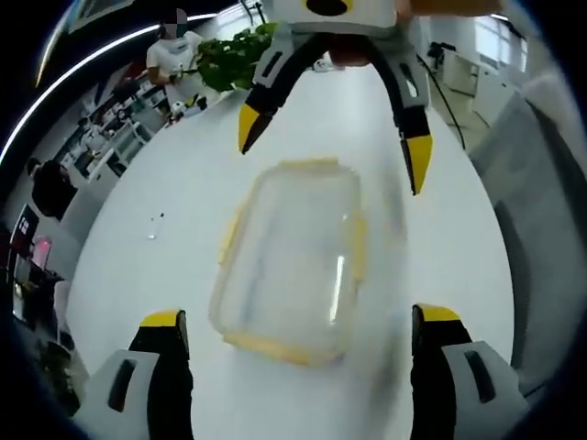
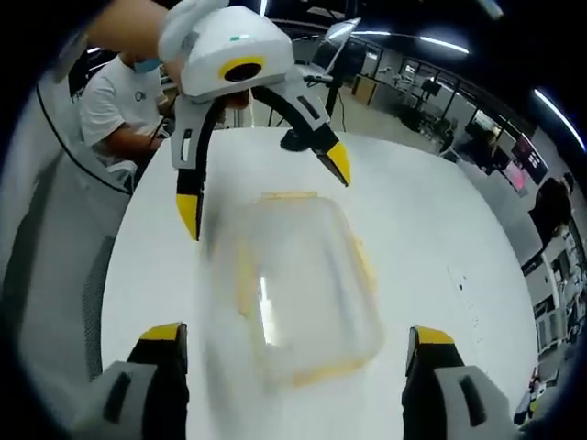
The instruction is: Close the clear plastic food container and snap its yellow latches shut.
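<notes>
- left gripper [image 2: 263, 194]: white rounded housing, a yellow oval ring around a black centre on its front, small green mark on top
- its two arms are grey with dark slots, each ending in a black finger with a yellow pointed tip
- right gripper [image 1: 332, 148]: same build, white housing with yellow-ringed black oval, grey slotted arms, black fingers, yellow tips
- near jaws in both views: grey blocks with dark slots, black fingers, yellow caps

We see the left hand-held gripper [image 1: 298, 330] with jaws spread wide, yellow tips [image 1: 163, 319] apart, nothing between them. Right hand-held gripper [image 2: 295, 344] likewise wide open. They face each other, tips angled down, neither gripping anything.
</notes>
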A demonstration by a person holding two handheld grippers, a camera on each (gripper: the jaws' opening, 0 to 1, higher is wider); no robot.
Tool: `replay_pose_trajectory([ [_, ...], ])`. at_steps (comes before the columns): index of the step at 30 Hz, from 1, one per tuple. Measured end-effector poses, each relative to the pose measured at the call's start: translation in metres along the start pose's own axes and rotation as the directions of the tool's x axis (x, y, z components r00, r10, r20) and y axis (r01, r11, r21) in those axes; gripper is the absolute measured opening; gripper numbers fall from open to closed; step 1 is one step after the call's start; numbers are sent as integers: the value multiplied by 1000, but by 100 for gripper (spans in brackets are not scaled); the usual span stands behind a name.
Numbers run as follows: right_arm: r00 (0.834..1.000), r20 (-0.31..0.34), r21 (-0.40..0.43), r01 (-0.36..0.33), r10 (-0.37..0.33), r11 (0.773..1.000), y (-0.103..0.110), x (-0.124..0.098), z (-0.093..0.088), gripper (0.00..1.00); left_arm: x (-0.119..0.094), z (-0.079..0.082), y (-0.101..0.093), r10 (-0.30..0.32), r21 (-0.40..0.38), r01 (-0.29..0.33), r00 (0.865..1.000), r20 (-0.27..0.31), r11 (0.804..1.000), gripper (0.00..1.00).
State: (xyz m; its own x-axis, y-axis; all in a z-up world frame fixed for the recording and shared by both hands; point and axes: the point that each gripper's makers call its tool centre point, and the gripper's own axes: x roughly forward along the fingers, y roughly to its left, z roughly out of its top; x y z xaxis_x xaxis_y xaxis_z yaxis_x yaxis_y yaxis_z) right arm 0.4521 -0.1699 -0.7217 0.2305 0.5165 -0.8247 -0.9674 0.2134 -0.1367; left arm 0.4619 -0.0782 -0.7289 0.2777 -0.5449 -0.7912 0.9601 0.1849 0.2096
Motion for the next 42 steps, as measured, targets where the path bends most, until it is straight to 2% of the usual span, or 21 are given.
replay_pose_trajectory([
  [4,1000,4,2,22,-22,1000,7,-8,-2,99,-9,-1,-8,17,-1,-17,1000,0,1000,99],
  [7,999,23,32,43,-44,999,13,-16,-2,99,-16,4,-14,43,-56,-41,998,45,998,99],
  [9,997,48,57,64,-66,996,17,-20,-2,99,-21,4,-16,70,-62,-67,996,51,996,99],
  [13,995,48,86,81,-85,993,29,-27,-9,99,-28,7,-25,92,-111,-83,993,75,990,99],
  [17,993,58,151,98,-107,984,39,-35,-16,99,-39,11,-38,112,-181,-91,988,107,979,98],
  [20,987,80,202,119,-137,972,43,-42,-18,99,-47,9,-45,131,-186,-108,985,112,977,98],
  [24,973,130,286,147,-190,947,52,-56,-17,99,-63,4,-51,194,-247,-158,973,127,956,96],
  [25,968,145,319,148,-203,936,57,-58,-18,99,-67,5,-51,221,-258,-179,965,142,949,94],
  [26,970,135,310,153,-202,938,60,-60,-21,99,-73,4,-53,246,-267,-200,957,153,943,93],
  [30,964,144,318,171,-225,933,81,-69,-22,99,-87,-4,-70,256,-318,-195,953,162,928,96],
  [33,957,169,342,169,-237,924,96,-77,-16,99,-97,-11,-80,280,-345,-212,946,161,914,93],
  [34,950,177,339,185,-256,922,102,-79,-13,99,-102,-10,-83,298,-362,-222,939,171,905,92],
  [36,944,186,334,198,-271,922,112,-84,-9,99,-107,-9,-89,311,-374,-228,934,177,899,93],
  [40,919,221,380,228,-327,896,122,-99,-3,99,-119,-6,-106,336,-398,-242,923,188,885,93],
  [42,914,228,399,226,-335,889,129,-104,-4,99,-124,-6,-112,347,-395,-254,919,185,883,93],
])
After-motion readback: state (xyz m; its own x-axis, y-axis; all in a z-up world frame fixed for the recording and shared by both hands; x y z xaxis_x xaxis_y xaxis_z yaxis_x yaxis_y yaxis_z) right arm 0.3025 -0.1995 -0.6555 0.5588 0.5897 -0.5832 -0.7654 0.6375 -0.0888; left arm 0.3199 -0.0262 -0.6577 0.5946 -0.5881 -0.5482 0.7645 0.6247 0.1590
